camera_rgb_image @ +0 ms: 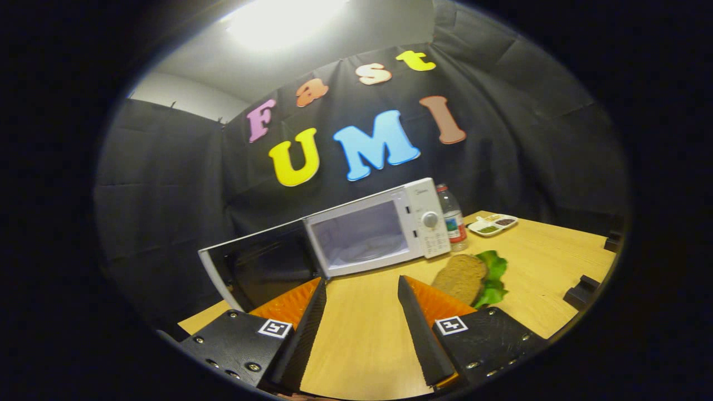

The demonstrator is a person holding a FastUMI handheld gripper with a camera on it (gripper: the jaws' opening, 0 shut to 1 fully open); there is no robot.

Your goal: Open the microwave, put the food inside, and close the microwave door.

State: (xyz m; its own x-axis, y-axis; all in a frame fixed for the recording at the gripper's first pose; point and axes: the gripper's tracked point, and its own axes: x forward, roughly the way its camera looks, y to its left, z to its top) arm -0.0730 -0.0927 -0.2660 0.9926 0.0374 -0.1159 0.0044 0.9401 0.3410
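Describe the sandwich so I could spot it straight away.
Find the white microwave with its door swung open on the wooden table. Just in front of its control panel lies the sandwich: brown bread with green lettuce sticking out, beside the open gripper.

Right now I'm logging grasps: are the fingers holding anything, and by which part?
Nothing is held. The fingers stand open over bare wooden table; the brown bread sandwich with green lettuce lies beyond them, ungripped, near the white microwave with its door open.
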